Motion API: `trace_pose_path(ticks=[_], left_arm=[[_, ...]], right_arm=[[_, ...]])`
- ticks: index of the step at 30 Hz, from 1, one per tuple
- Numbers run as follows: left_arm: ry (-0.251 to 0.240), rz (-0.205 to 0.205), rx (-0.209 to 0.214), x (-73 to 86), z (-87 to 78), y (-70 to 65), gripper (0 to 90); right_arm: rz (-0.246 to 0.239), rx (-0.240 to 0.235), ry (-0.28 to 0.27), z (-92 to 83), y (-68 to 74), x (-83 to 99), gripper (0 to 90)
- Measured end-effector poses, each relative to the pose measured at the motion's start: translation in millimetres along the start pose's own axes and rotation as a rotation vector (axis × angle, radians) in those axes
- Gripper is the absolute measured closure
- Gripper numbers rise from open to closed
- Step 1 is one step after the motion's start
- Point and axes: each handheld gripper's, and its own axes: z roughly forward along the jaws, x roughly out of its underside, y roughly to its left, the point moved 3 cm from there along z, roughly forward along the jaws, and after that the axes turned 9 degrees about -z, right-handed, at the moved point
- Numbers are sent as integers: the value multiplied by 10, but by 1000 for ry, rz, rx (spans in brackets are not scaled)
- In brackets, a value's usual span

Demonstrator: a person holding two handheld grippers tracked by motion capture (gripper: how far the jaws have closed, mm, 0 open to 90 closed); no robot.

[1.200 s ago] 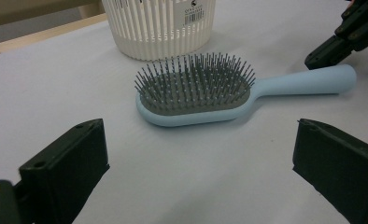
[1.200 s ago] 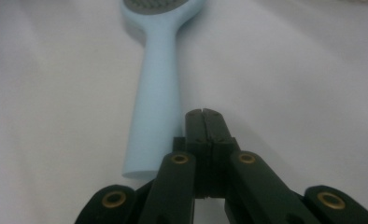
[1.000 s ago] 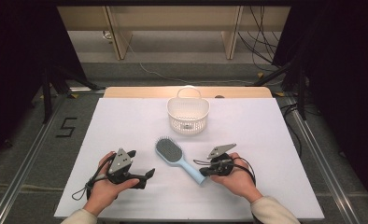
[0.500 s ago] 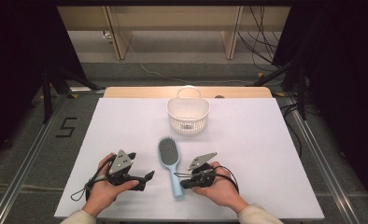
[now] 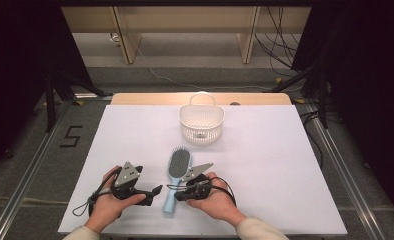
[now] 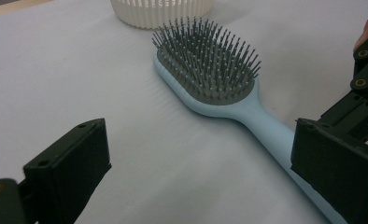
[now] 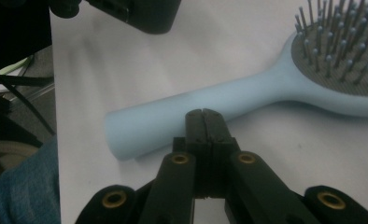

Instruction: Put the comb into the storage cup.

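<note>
Lying bristles-up on the white table sheet (image 5: 285,165), the light-blue plastic hairbrush with grey bristle pad (image 5: 175,180) sits between both hands, near the white slotted plastic basket (image 5: 201,124). Right gripper (image 7: 204,116): jaws pressed together, empty, tips against the handle's side. Left gripper (image 5: 155,190): jaws spread wide, holding nothing, one jaw beside the handle.

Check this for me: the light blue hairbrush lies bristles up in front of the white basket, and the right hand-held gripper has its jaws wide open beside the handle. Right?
Not quite. The right hand-held gripper has its jaws shut, pressed together against the hairbrush handle, as the right gripper view shows. The rest holds: the brush lies bristles up in front of the white basket.
</note>
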Motion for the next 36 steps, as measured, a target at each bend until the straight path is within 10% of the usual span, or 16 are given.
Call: trace_pose_path(ticks=[17,36], left_arm=[[30,-23,-17,55,-55,64,44],[32,-15,-23,54,-57,66,46]], right_arm=[[-22,-1,-43,317,-4,-251,900],[-86,73,-155,-149,-77,-176,590]])
